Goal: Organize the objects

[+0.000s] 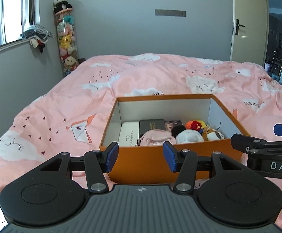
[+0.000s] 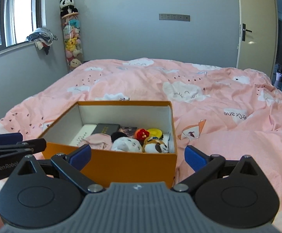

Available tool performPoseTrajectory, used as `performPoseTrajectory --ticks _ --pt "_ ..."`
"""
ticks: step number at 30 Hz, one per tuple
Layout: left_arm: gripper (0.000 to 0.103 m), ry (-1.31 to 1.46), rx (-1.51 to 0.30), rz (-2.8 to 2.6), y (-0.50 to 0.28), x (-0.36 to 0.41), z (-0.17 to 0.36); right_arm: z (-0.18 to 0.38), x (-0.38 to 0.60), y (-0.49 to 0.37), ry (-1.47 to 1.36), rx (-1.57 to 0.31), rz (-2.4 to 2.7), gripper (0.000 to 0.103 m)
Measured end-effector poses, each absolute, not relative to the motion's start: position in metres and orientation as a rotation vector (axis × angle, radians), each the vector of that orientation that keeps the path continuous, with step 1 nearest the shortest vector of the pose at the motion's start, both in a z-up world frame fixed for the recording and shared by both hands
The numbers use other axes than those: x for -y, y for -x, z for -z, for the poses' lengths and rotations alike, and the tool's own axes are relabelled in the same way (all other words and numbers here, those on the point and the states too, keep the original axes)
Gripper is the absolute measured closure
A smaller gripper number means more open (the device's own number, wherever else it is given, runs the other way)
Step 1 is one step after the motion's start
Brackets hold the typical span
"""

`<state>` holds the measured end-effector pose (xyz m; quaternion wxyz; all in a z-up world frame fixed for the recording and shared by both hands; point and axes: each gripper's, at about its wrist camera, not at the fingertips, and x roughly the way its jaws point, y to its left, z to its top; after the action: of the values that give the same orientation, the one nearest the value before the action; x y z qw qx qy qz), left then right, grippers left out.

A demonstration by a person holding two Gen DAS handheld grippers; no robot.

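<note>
Left wrist view, open orange box (image 1: 152, 161), white inside, small toys packed in

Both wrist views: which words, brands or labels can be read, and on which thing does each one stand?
"DAS", cut off by the frame edge: on the right gripper body.
"GenRobo", cut off: on the left gripper body.
"Crane", upside down: on the pink duvet.
Print on the white case in the orange box: too small to read.
Gold print on the black box: blurred.
</note>
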<state>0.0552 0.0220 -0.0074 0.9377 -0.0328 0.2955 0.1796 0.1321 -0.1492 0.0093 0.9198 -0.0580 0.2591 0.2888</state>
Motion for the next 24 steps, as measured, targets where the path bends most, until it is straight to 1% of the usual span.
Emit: performPoseTrajectory --ticks 13,18,24 --pt "0.043 0.070 -0.680 -0.358 -0.069 -0.025 0.028 0.010 0.144 -0.151 0.102 -0.617 -0.592 0.001" --pt "0.043 0.075 -0.689 -0.355 -0.069 -0.026 0.028 0.015 0.143 -0.155 0.092 -0.652 -0.588 0.001" --pt "0.043 0.067 -0.682 -0.350 -0.069 -0.025 0.026 0.014 0.143 -0.154 0.095 -0.645 -0.589 0.001"
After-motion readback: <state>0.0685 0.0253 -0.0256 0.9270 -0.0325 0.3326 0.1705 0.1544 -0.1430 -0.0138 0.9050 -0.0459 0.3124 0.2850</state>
